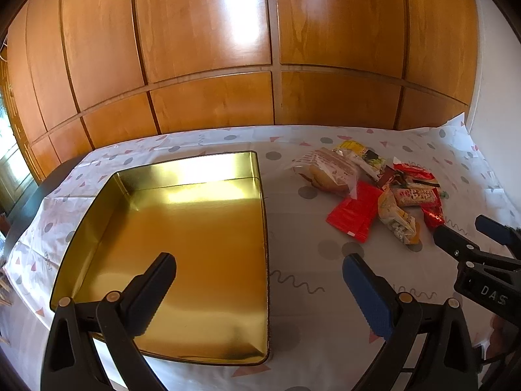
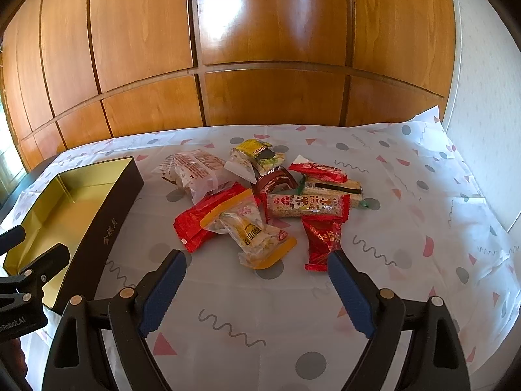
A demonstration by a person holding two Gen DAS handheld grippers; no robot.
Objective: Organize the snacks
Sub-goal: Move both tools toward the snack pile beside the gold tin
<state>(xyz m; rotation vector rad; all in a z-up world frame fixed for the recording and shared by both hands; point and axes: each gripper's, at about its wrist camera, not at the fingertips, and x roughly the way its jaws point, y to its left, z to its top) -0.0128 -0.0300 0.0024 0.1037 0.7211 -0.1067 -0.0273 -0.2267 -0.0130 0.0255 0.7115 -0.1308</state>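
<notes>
While the heap of crinkly wrapped snack packets (image 2: 260, 202) lies beside the empty gold rectangular tin (image 1: 182, 241), both the left gripper (image 1: 259, 280) and right gripper (image 2: 257, 277) gape unladen, and slick overlapping wrappers could slip or drag neighbours.

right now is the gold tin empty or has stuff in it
Empty: the gold tin shows only bare floor; all the snacks lie on the tablecloth beside it.

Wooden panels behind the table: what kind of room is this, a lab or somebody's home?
Most likely a home. Glossy wooden wardrobe-style doors stand behind a table with a patterned cloth, which holds wrapped snacks and a gold tin.
</notes>
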